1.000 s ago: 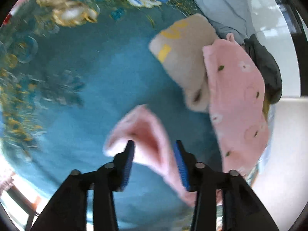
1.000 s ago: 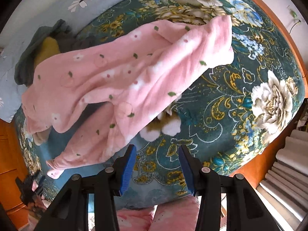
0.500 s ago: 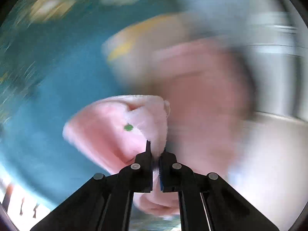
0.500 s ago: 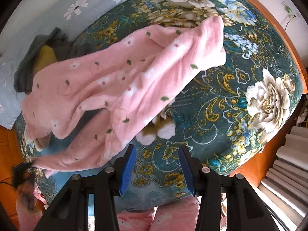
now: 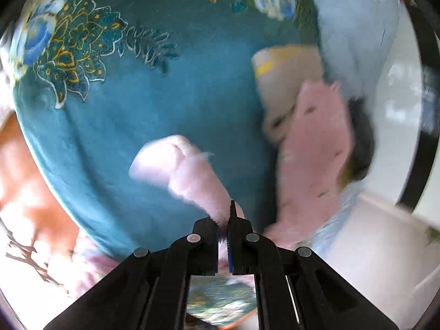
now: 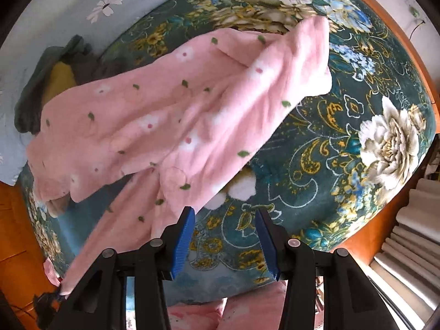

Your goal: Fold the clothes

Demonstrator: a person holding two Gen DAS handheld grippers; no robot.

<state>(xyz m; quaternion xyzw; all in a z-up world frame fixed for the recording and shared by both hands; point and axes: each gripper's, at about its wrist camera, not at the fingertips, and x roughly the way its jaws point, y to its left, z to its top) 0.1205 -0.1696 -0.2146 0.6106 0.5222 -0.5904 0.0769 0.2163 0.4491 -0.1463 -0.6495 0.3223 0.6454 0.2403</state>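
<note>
Left tongs (image 5: pixel 227 220) clamp the pink garment's (image 6: pixel 176 126) cuff, right tongs (image 6: pixel 224 236) gape empty: draw toward six o'clock, keeping the fleece taut.

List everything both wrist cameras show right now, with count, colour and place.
pyjama: one, pink with flowers, spread across the bed; sleeve end pinched in the left tongs
bedspread: one, teal floral, covering the bed
beige garment: one, yellow marks, beside the pyjama
dark clothes: a pile, grey with yellow, far end
sheet: one, pale blue with daisies, behind the pile
left tongs: shut on the sleeve
right tongs: open, above the bedspread, holding nothing
</note>
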